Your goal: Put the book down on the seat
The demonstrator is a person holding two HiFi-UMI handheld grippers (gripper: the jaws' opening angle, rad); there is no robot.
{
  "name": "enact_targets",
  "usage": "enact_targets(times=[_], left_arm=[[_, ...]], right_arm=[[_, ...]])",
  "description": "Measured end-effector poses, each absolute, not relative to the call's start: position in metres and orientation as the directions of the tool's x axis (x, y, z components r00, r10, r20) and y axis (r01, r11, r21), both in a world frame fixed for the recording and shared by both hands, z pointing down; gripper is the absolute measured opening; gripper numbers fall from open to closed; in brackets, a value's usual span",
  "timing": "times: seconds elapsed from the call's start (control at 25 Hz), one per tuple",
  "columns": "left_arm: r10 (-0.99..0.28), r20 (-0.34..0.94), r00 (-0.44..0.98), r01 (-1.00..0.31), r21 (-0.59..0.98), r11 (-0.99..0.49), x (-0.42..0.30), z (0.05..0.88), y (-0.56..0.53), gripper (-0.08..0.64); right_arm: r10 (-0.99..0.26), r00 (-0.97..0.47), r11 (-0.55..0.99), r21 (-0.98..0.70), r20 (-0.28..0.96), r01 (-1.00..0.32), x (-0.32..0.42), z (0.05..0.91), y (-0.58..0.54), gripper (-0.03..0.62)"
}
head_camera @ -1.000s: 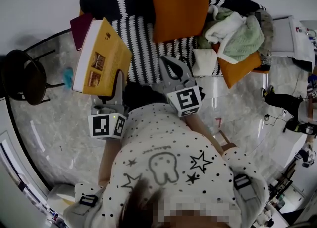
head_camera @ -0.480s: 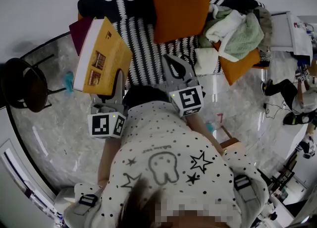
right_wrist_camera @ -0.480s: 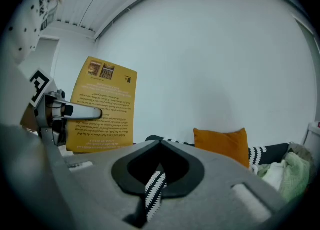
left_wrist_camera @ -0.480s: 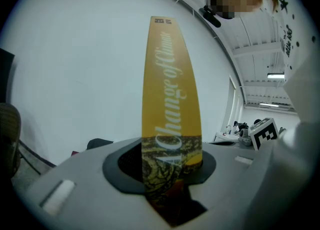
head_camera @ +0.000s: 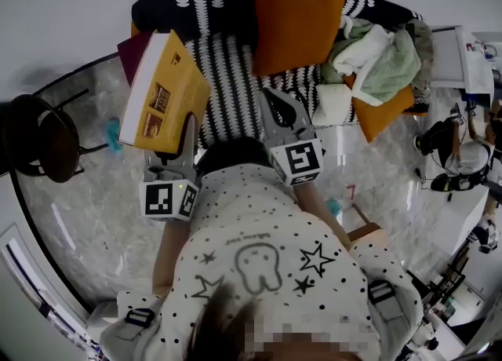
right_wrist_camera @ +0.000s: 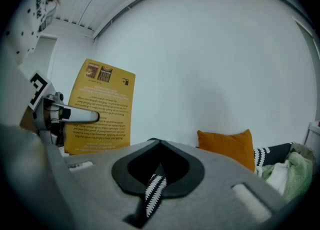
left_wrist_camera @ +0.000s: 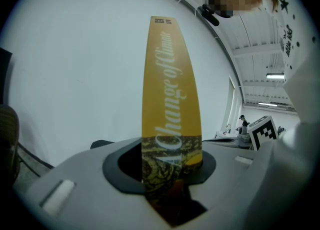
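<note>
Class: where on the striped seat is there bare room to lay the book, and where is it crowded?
Bare: the left half of the striped seat, between the held book and the orange cushion. Crowded: the right end, under the clothes pile and a second cushion.

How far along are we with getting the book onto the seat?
Done: the yellow book is gripped in the left tongs. In hand: it is held upright in the air by the left end of the striped seat, not resting on it. The right tongs are shut and empty. Left: lower the book onto the seat and let go.
</note>
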State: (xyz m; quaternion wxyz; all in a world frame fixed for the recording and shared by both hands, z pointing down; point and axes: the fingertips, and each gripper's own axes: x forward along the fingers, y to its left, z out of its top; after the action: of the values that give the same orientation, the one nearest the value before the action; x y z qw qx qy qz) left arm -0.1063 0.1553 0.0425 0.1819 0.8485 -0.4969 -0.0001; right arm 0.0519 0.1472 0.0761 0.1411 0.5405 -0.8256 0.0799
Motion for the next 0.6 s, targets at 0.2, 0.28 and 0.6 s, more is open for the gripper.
enact_targets(times=[0.2, 0.28, 0.6], left_arm=[[-0.840, 0.199, 0.505, -0.844, 0.318, -0.432, -0.115, 0.051, 0.153, 0.146], [-0.837, 0.204, 0.507, -0.843, 0.320, -0.432, -0.115, 0.052, 0.154, 0.146], [-0.839, 0.193, 0.508, -0.837, 0.340, -0.428, -0.097, 0.046, 0.156, 0.146]], right_arm=[[-0.864, -0.375, 0.403, 0.014, 0.335, -0.915, 0.046, 0.081, 0.144, 0.000], [-0.864, -0.368, 0.398, 0.017, 0.344, -0.917, 0.049, 0.083, 0.144, 0.000], [-0.865, -0.360, 0.395, 0.033, 0.349, -0.918, 0.069, 0.076, 0.148, 0.000]])
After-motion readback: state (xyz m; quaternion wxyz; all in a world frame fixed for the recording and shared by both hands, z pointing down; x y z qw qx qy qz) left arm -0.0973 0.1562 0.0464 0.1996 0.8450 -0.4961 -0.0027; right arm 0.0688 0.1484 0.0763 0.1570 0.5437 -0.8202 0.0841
